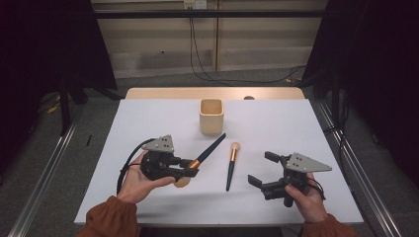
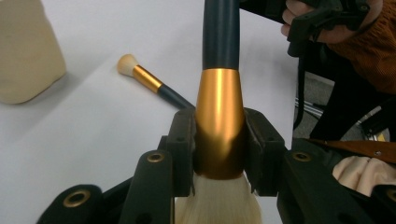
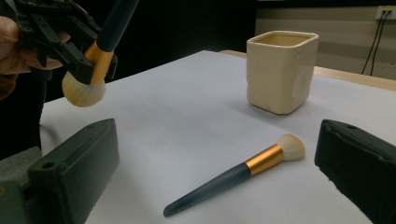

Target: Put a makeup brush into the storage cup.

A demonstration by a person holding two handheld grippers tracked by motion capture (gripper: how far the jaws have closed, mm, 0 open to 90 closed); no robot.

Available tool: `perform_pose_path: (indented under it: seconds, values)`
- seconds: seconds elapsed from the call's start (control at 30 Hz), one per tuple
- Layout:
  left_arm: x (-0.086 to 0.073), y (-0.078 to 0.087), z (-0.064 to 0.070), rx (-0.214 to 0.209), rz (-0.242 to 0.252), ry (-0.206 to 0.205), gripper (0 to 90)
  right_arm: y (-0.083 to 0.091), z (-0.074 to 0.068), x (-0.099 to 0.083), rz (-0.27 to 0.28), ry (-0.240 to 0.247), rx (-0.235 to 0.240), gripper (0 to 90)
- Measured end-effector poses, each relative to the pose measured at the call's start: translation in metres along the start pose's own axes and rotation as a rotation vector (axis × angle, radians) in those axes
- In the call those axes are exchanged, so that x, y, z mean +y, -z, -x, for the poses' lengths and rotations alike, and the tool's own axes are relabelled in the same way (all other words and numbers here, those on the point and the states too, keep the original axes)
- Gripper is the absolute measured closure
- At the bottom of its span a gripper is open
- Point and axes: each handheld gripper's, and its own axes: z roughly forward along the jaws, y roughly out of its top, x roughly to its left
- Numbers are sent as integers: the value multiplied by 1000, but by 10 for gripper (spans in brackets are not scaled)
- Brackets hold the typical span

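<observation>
My left gripper (image 1: 190,170) (image 2: 219,149) is shut on the gold ferrule of a large makeup brush (image 1: 203,155) (image 2: 219,93) (image 3: 95,53). That brush has a dark handle pointing up-right toward the cup and a cream head (image 3: 83,94) lifted off the table. A smaller makeup brush (image 1: 231,165) (image 2: 149,84) (image 3: 233,179) lies flat on the white table (image 1: 148,123) between the grippers, its head toward the cup. A cream square cup (image 1: 211,116) (image 3: 281,70) stands upright at the table's centre back. My right gripper (image 1: 261,169) (image 3: 215,177) is open, low over the table, jaws either side of the small brush's line.
The white table top ends in a wooden strip (image 1: 212,93) at the far edge. Metal rails (image 1: 47,173) run along the floor on both sides, and cables (image 1: 207,74) trail across the floor behind. Dark curtains flank the area.
</observation>
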Motion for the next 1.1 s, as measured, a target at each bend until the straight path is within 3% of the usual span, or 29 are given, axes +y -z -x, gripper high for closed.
perform_pose_path:
  seconds: [0.13, 0.4, 0.53, 0.67, 0.8, 0.97, 1.1]
  values:
    - [5, -6, 1, -28, -40, -19, 669, -8, -1, 6, -26, 20, 25, 0]
    - [13, -10, 3, -46, -124, -55, 669, -21, -3, 17, -94, 69, 146, 0]
    - [16, -10, 4, -43, -160, -74, 669, -27, -4, 25, -134, 89, 185, 0]
    - [18, -11, 6, -72, -211, -98, 669, -32, -4, 33, -176, 120, 219, 1]
    - [21, -12, 9, -79, -244, -114, 669, -36, -5, 47, -260, 144, 275, 6]
    - [24, -14, 11, -77, -289, -137, 669, -42, -9, 57, -327, 185, 321, 9]
    - [26, -14, 10, -78, -331, -134, 669, -46, -10, 64, -388, 236, 329, 11]
